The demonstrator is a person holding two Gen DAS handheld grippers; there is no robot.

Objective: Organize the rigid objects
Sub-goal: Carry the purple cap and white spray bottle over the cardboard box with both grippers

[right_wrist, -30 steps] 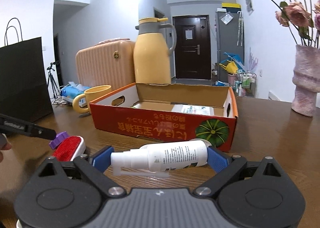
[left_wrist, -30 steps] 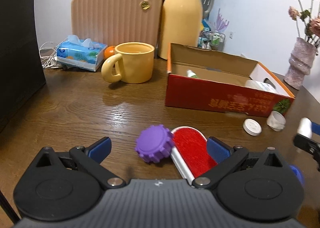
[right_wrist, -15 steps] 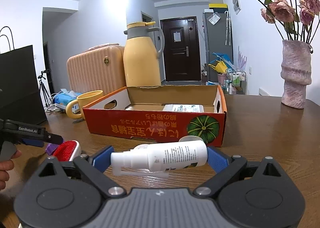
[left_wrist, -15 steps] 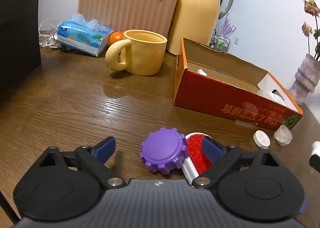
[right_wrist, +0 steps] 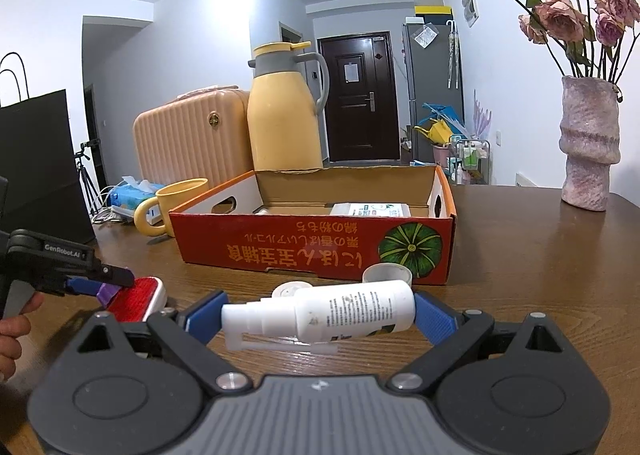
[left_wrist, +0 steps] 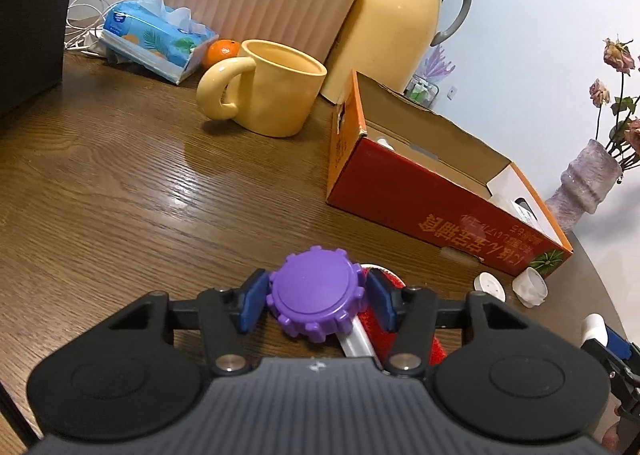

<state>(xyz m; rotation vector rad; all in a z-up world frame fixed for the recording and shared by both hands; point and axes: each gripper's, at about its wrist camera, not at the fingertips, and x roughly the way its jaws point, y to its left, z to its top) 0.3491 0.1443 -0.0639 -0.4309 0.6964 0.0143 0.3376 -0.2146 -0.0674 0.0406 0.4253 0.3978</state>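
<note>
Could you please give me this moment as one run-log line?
left hand-held gripper: jaws just closing, pads on purple knob of lint brush | right hand-held gripper: grips white spray bottle | red box: ahead

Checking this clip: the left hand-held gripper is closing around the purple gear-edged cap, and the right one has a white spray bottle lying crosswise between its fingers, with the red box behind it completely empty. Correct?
Not quite: the red box is not empty. The right wrist view shows a white package lying inside it. The rest holds: the left hand-held gripper has just been closing around the purple cap, and the white spray bottle lies crosswise in the right hand-held gripper.
</note>
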